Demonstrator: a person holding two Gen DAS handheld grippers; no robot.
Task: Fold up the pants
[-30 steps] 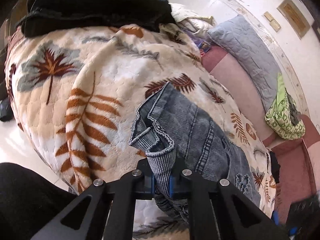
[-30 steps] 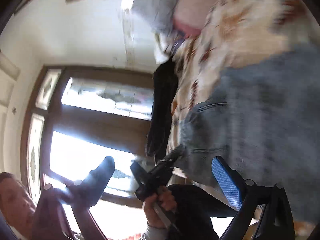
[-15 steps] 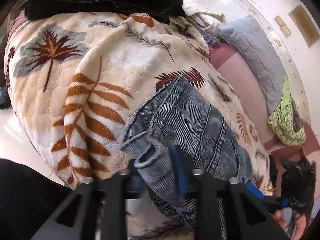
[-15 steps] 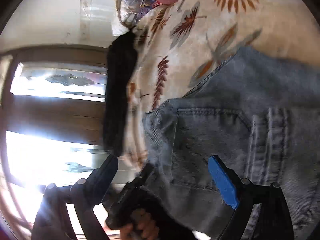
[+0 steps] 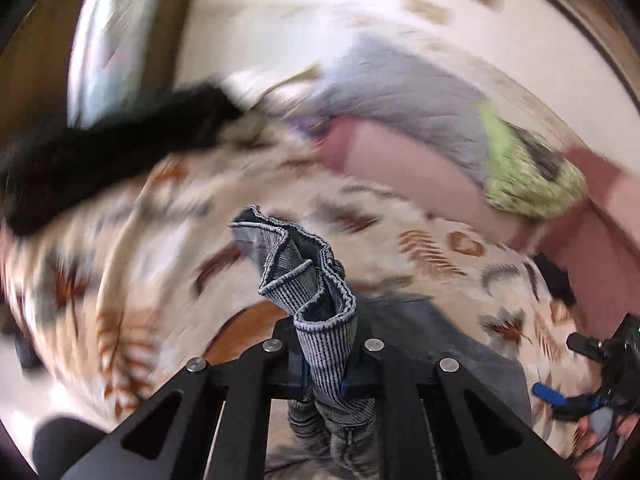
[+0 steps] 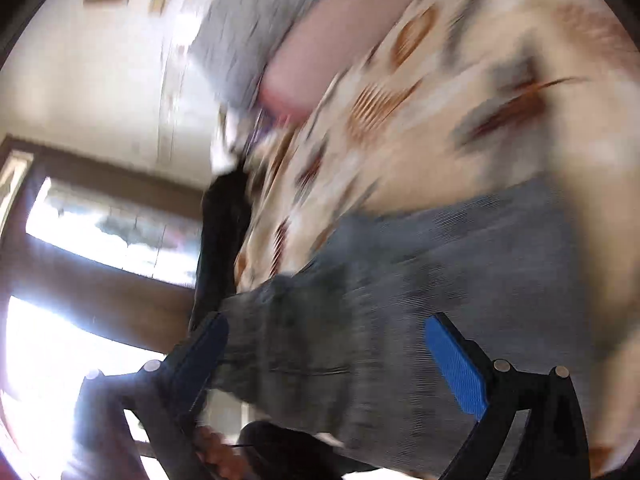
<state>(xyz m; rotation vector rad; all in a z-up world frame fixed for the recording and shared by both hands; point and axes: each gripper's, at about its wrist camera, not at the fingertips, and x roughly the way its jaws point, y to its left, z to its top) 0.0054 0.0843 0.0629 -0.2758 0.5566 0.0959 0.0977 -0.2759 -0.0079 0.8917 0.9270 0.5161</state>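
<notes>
The grey-blue denim pants lie on a cream blanket with a brown leaf print. My left gripper is shut on a bunched edge of the pants and holds it up off the blanket; the cloth stands in folds above the fingers. My right gripper is open, its blue pads wide apart over the flat part of the pants. It also shows at the right edge of the left wrist view. Both views are motion-blurred.
A black garment lies at the blanket's far left. A grey quilted pillow, a pink sheet and a green cloth lie at the back. A bright window is on the left of the right wrist view.
My left gripper has closed on the pants edge and lifted it, swinging up and to the right. My right gripper stays open and has shifted over the pants.
</notes>
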